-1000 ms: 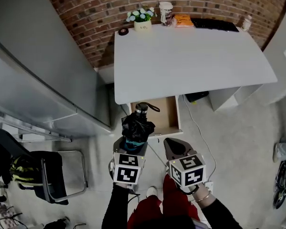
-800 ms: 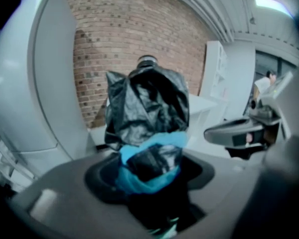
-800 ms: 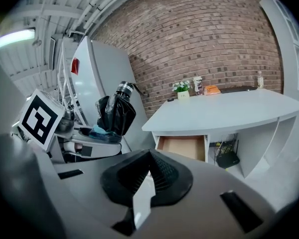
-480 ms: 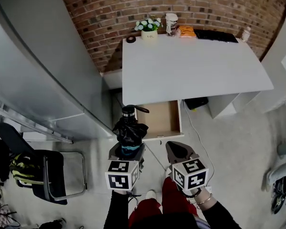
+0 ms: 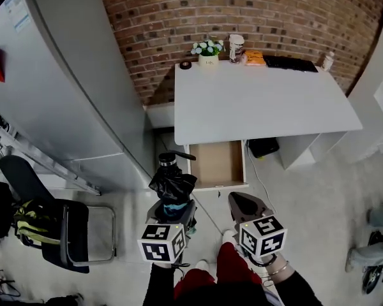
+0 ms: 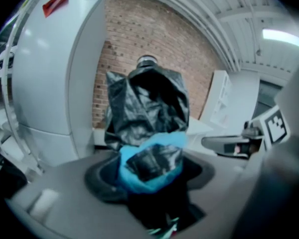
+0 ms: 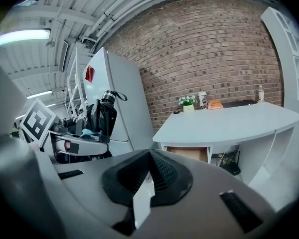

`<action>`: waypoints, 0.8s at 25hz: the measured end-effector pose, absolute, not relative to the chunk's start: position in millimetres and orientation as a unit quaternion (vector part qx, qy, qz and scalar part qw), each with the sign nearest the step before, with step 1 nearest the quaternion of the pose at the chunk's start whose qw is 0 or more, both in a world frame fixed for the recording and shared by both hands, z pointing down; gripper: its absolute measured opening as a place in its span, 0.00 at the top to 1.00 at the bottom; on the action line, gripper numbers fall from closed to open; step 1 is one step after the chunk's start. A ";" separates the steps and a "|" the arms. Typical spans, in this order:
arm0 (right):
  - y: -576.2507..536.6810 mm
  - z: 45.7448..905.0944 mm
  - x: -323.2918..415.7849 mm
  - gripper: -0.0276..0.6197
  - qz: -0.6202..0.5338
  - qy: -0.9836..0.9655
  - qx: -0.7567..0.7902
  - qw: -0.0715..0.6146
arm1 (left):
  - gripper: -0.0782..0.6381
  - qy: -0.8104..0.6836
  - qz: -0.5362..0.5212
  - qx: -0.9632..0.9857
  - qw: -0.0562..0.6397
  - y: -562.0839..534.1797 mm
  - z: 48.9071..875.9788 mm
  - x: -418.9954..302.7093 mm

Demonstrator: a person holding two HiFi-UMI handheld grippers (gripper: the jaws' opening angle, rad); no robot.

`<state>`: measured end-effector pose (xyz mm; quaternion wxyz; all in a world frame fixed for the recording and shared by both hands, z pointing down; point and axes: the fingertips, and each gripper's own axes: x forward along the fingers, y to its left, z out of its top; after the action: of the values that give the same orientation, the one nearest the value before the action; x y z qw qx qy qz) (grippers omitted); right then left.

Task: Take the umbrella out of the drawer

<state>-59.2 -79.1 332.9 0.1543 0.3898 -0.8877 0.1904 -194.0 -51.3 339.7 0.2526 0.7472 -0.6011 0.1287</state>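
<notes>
The umbrella (image 5: pixel 172 182) has lifted further away from the open drawer (image 5: pixel 217 164) over the last second. It now hangs off the drawer's front left corner, so the removal looks all but done. The left gripper (image 5: pixel 174 204) clamps its lower end, pointing forward and slightly down. The right gripper (image 5: pixel 241 203) rides alongside, closed on nothing.

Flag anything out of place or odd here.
The drawer under the white desk stands pulled open. The folded black umbrella is out of it, clamped in the left gripper. Nothing looks spilled or damaged.
</notes>
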 end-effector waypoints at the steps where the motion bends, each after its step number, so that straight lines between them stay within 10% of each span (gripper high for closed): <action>1: -75.0 329.3 -60.0 0.95 0.188 -0.889 0.388 0.152 | 0.50 -0.602 0.122 0.748 0.251 -47.3 334.8 -195.9; 20: 12.1 300.4 -75.8 0.95 0.141 -0.890 0.412 0.135 | 0.50 -0.588 0.074 0.776 0.215 32.9 290.0 -218.7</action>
<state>-75.8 12.1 300.4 0.1351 0.4115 -0.8902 0.1411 -218.7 32.9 290.0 0.2145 0.7764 -0.5879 0.0741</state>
